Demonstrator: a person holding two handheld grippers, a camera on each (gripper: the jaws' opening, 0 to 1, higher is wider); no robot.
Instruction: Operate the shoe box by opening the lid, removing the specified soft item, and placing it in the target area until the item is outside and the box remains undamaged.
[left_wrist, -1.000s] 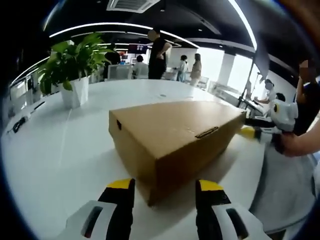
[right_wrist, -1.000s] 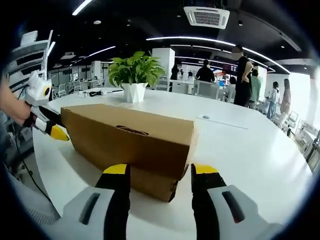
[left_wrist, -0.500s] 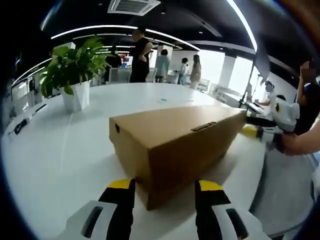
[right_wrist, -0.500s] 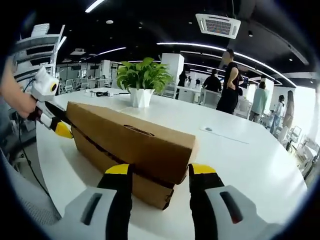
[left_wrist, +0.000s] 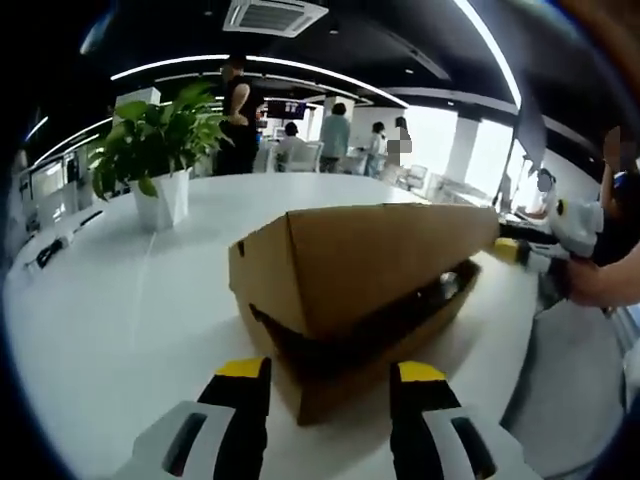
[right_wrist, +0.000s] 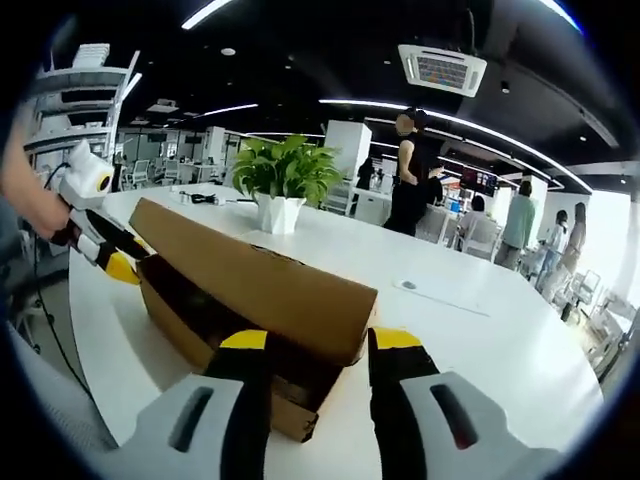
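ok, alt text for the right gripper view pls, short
A brown cardboard shoe box sits on a white table with its lid tilted up, showing a dark gap. The right gripper meets the box's near corner, jaws apart; the left gripper is at the far end. A potted plant stands behind.

Matt cardboard on a glossy white surface

The shoe box (left_wrist: 370, 290) ahead of the left tool (left_wrist: 330, 400) is plain brown cardboard, matt and smooth, its lid (right_wrist: 250, 280) the same stock. The surface (left_wrist: 120, 300) under it is white and smooth with a soft sheen. Both tools, the right tool (right_wrist: 310, 375) included, look like white plastic with yellow-tipped black jaws. Beyond the box, a white glossy planter (left_wrist: 160, 198) holds leafy greenery.
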